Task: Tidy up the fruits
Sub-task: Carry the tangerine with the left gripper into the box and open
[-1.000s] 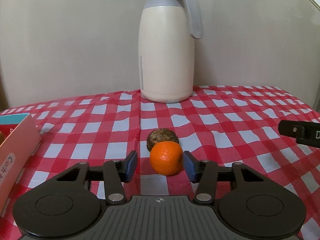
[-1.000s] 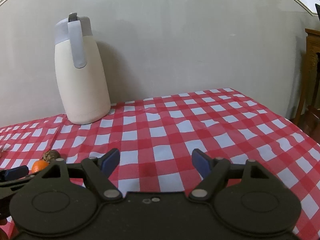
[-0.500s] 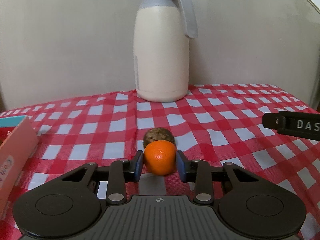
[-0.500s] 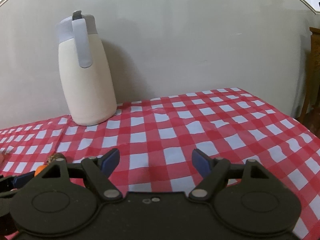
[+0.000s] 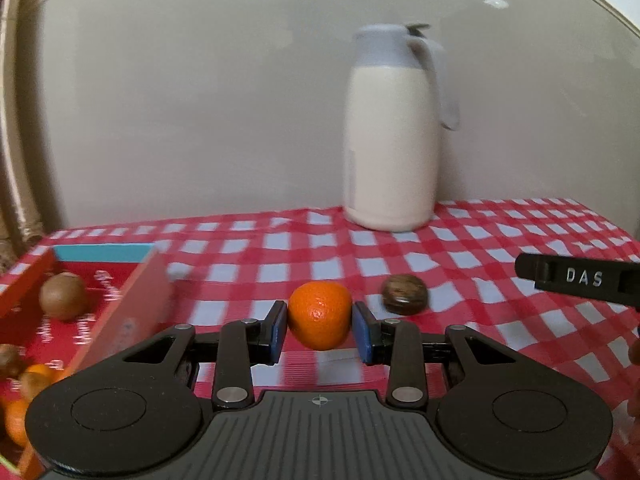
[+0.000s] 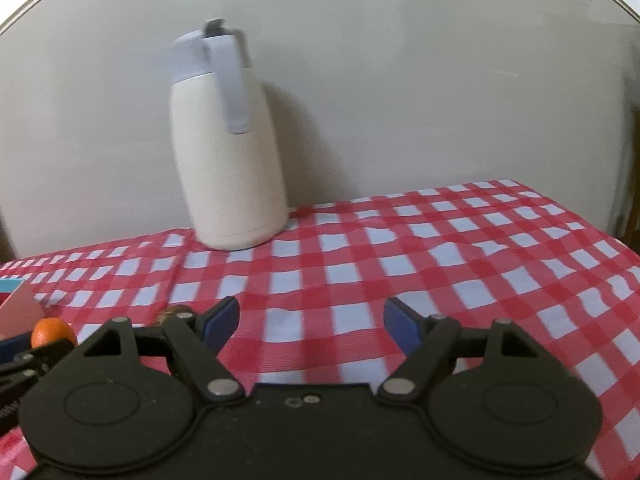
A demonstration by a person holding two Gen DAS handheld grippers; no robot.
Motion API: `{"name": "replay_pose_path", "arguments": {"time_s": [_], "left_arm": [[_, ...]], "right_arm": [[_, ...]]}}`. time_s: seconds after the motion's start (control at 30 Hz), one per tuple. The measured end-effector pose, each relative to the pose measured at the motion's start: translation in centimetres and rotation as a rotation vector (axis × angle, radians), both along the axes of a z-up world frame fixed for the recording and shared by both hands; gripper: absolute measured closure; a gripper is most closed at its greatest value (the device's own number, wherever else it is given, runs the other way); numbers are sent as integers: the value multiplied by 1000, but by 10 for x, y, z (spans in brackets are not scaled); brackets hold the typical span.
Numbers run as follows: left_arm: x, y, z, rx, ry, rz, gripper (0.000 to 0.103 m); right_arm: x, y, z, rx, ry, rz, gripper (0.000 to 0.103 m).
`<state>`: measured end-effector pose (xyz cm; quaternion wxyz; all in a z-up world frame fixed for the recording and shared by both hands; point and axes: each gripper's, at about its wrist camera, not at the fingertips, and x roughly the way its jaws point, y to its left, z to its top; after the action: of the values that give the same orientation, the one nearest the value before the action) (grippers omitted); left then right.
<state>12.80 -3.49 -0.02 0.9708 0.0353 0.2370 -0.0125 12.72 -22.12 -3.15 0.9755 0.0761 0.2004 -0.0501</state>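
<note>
My left gripper (image 5: 319, 330) is shut on an orange mandarin (image 5: 320, 314) and holds it above the checked tablecloth. The mandarin also shows at the left edge of the right wrist view (image 6: 52, 332). A brown wrinkled fruit (image 5: 404, 299) lies on the cloth just right of it, partly hidden in the right wrist view (image 6: 174, 313). A red cardboard box (image 5: 132, 312) stands at the left and holds a brown kiwi-like fruit (image 5: 64, 295) and several small orange and brown fruits. My right gripper (image 6: 311, 326) is open and empty over the cloth.
A tall cream jug with a grey lid (image 5: 394, 128) stands at the back near the wall, also in the right wrist view (image 6: 228, 148). The right gripper's black finger (image 5: 580, 280) shows at the right edge of the left view. The table's right edge (image 6: 600, 232) drops off.
My left gripper closed on the mandarin, lifted it and swung left, bringing the red box into view. The brown fruit stayed on the cloth. The right gripper turned left.
</note>
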Motion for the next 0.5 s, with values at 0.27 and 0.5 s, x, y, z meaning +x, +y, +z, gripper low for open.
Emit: {"name": "replay_pose_path", "arguments": {"time_s": [0.27,0.5], "left_arm": [[-13,45,12,-7,-26,62,68],[-25,79,18,3,-45,117,68]], "right_arm": [[2,35,-1,-19,3,53,24],[4,61,-1,-20,1,87,24]]}}
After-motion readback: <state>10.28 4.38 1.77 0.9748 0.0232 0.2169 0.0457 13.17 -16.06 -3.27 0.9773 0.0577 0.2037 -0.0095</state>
